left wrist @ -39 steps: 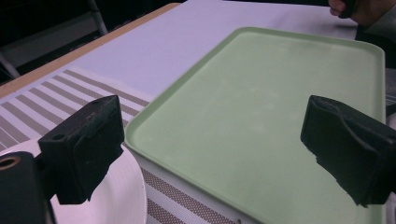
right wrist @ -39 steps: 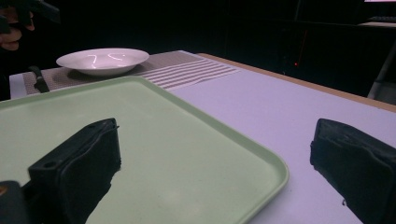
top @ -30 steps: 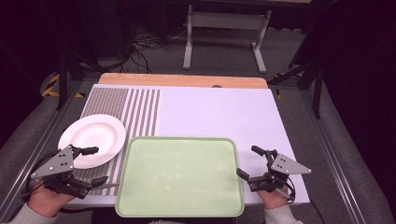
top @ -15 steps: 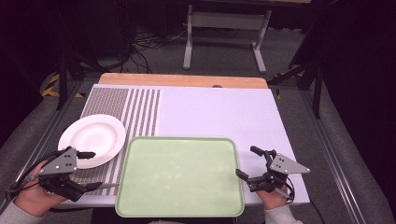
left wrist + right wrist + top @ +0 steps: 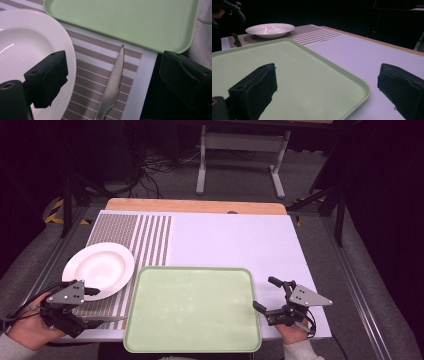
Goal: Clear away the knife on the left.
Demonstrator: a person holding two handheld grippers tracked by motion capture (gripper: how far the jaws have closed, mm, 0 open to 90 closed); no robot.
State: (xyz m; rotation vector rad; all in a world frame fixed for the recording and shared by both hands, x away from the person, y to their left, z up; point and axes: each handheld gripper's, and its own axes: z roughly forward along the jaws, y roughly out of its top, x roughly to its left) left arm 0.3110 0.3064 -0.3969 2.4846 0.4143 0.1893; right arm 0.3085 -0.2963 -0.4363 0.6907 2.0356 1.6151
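Plainly, the largest item is the green tray (image 5: 192, 309), laid at the near edge of the table (image 5: 235, 240); it is judged light, stiff and smooth, best taken by its raised rim. The right hand-held gripper (image 5: 272, 302) is held released just beside the tray's right rim, with nothing between its jaws. Next in size, the white plate (image 5: 98, 269) rests on the striped mat (image 5: 150, 232), to the left of the tray; it is judged breakable and slick, so a rim hold is advised. Smallest, the knife (image 5: 111, 86) lies flat on the mat between plate and tray, thin, rigid and slippery, best pinched across its handle. The left hand-held gripper (image 5: 110, 75) is seen spread wide above it, empty. The blade's tip near the tray's edge is made plain in the left gripper view, whereas in the high view the knife is partly hidden by that gripper.
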